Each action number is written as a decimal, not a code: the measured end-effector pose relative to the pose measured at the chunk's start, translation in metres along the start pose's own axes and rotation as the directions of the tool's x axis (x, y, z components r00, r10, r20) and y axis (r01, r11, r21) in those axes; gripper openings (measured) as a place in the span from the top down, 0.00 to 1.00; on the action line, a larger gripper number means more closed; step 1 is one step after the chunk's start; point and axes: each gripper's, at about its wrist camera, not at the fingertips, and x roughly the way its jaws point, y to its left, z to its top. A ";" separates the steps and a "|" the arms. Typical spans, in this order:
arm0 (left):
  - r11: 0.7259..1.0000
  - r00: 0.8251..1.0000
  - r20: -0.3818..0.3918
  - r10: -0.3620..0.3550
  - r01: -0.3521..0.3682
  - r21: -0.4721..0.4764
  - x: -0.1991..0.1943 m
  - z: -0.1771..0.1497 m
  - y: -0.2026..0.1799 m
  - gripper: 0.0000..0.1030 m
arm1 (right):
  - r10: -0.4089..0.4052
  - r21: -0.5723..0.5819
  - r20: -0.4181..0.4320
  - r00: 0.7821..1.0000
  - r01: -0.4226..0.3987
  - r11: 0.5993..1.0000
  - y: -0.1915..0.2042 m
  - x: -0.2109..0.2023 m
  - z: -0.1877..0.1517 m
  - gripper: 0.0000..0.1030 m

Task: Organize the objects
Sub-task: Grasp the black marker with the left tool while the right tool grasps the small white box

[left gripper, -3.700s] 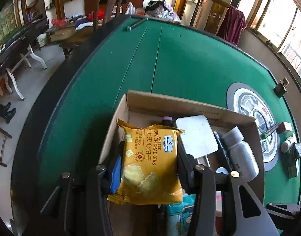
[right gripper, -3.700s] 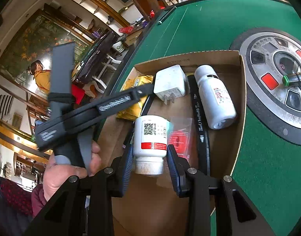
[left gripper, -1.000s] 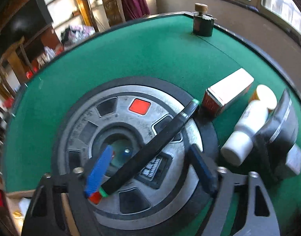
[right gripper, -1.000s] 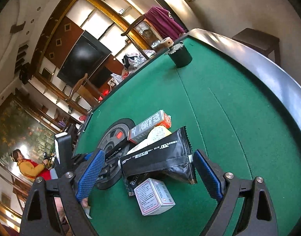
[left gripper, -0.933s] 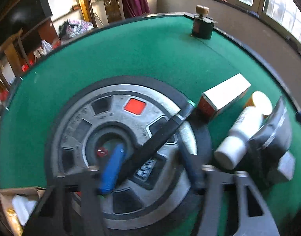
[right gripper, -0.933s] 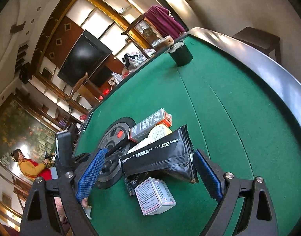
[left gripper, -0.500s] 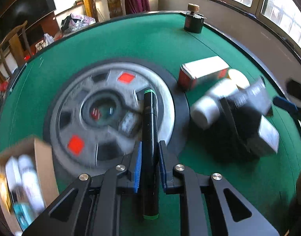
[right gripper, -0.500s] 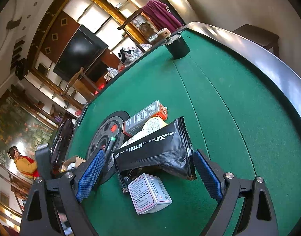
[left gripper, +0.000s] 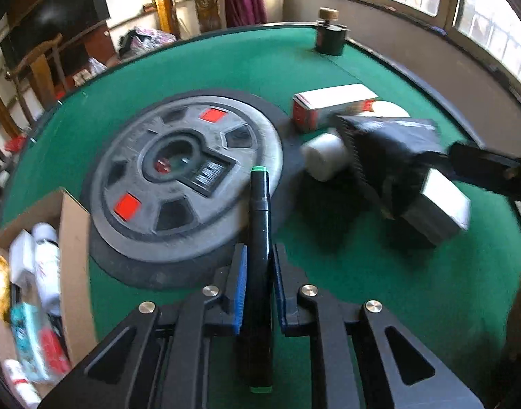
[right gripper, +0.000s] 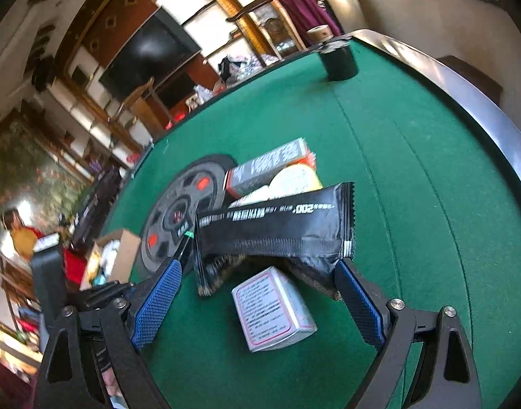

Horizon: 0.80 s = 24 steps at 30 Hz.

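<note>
A dark television [right gripper: 148, 56] hangs near a wooden chair [left gripper: 39, 68].

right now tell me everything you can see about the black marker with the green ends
The black marker is a slim, smooth, plastic-looking stick with a green band at each end. The left gripper is shut on it: the blue pads press its sides near the middle, and it lies along the fingers, far tip pointing away. It appears lifted clear, above the green felt table beside the round grey centre disc. In the right wrist view only its green tip shows.
</note>
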 end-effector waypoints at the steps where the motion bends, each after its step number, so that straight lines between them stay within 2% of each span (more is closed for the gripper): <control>1: 1.000 1.000 0.012 0.002 -0.002 0.003 -0.004 -0.003 -0.002 0.86 | -0.005 -0.014 -0.007 1.000 0.005 1.000 0.003 0.001 -0.002 0.08; 8: 0.999 0.996 0.085 -0.038 0.040 -0.021 -0.043 -0.018 -0.004 0.86 | -0.138 -0.135 -0.018 0.990 0.134 0.982 0.022 0.008 -0.020 0.08; 11: 0.997 0.993 0.095 -0.069 0.073 -0.039 -0.053 -0.025 -0.005 0.86 | -0.187 -0.158 -0.018 0.982 0.182 0.971 0.024 0.012 -0.023 0.13; 14: 0.993 0.991 0.095 -0.092 0.098 -0.061 -0.059 -0.034 -0.004 0.86 | -0.227 -0.173 -0.022 0.974 0.220 0.960 0.022 0.017 -0.024 0.31; 15: 0.992 0.991 0.094 -0.101 0.107 -0.069 -0.060 -0.036 -0.004 0.86 | -0.232 -0.174 -0.028 0.972 0.224 0.959 0.021 0.019 -0.024 0.41; 16: 0.990 0.990 0.094 -0.105 0.113 -0.081 -0.062 -0.040 -0.003 0.86 | -0.238 -0.175 -0.032 0.971 0.229 0.958 0.020 0.021 -0.025 0.46; 18: 0.989 0.990 0.096 -0.107 0.116 -0.094 -0.064 -0.045 -0.002 0.86 | -0.242 -0.183 -0.020 0.970 0.234 0.955 0.020 0.020 -0.026 0.50; 19: 0.988 0.990 0.098 -0.106 0.116 -0.102 -0.064 -0.047 -0.001 0.86 | -0.236 -0.185 -0.022 0.972 0.228 0.956 0.020 0.019 -0.027 0.62; 24: 0.980 0.987 0.114 -0.115 0.132 -0.152 -0.073 -0.060 0.007 0.86 | -0.225 -0.209 -0.041 0.973 0.212 0.955 0.029 0.016 -0.039 0.63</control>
